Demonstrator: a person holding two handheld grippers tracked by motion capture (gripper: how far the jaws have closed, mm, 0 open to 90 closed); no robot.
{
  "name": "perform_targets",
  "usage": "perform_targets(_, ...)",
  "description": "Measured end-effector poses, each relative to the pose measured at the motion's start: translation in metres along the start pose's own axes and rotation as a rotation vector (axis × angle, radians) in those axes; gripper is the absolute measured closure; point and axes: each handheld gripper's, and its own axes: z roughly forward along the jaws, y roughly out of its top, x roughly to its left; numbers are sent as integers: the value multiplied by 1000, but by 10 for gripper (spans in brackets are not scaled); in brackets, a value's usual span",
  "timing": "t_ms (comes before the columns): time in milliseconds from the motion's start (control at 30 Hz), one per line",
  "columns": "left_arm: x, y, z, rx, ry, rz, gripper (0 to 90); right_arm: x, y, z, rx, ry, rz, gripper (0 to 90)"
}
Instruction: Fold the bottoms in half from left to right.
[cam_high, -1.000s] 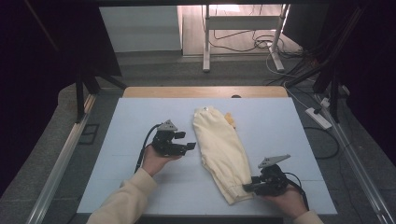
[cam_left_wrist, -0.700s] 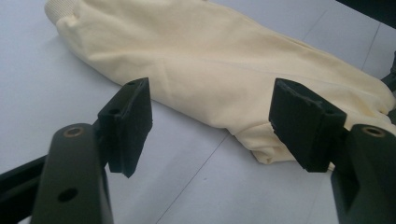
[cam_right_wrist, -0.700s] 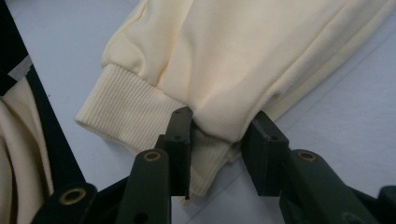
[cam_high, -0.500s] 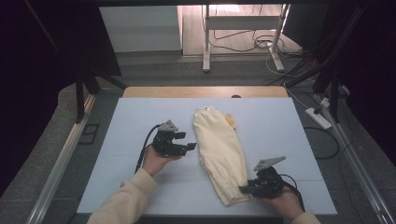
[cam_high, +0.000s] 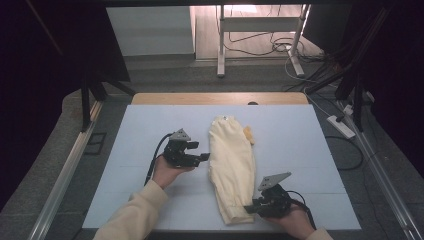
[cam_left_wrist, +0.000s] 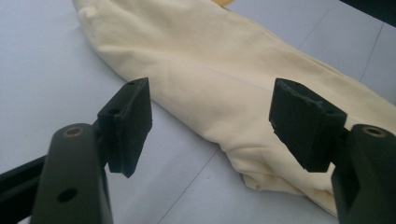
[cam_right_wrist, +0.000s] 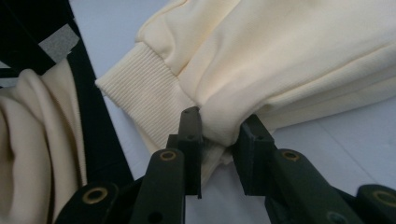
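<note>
A cream sweatshirt (cam_high: 231, 160), folded into a long strip, lies down the middle of the pale table (cam_high: 300, 135). My left gripper (cam_high: 202, 159) rests at its left edge, held level, jaws open. In the left gripper view the gripper (cam_left_wrist: 210, 116) frames the cloth (cam_left_wrist: 224, 60) without touching it. My right gripper (cam_high: 248, 207) is at the sweatshirt's near end. Its jaws have just been closing, and in the right gripper view the gripper (cam_right_wrist: 219, 140) pinches a fold of the fabric (cam_right_wrist: 289, 60) beside a ribbed cuff (cam_right_wrist: 140, 93).
A small orange piece (cam_high: 247, 134) pokes out at the sweatshirt's right side. The table's wooden far edge (cam_high: 220, 98) lies beyond. A power strip (cam_high: 340, 126) and cables lie on the floor to the right. The person's cream sleeve (cam_right_wrist: 28, 154) is close on the left.
My right gripper has slid left to the sweatshirt's near end and its jaws have narrowed onto the fabric. The left gripper has stayed put.
</note>
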Motion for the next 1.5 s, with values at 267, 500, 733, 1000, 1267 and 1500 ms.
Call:
perform_targets(267,2,-1,0,4,3,-3,304,8,-6,-4,14,42,-22,741)
perform_targets(500,1,-1,1,8,4,-3,295,4,-10,-8,7,65,-10,727)
perform_targets(733,1,-1,1,6,7,0,294,1,-10,-20,-62,60,-12,553)
perform_targets(1000,2,-2,4,16,2,-6,287,-21,-16,-41,-179,-44,46,469)
perform_targets(1267,1,-1,2,5,-9,-7,285,-37,-14,-46,-225,-105,61,431)
perform_targets(1500,1,-2,-2,-4,-8,-2,283,-44,-9,-49,-276,-167,52,422)
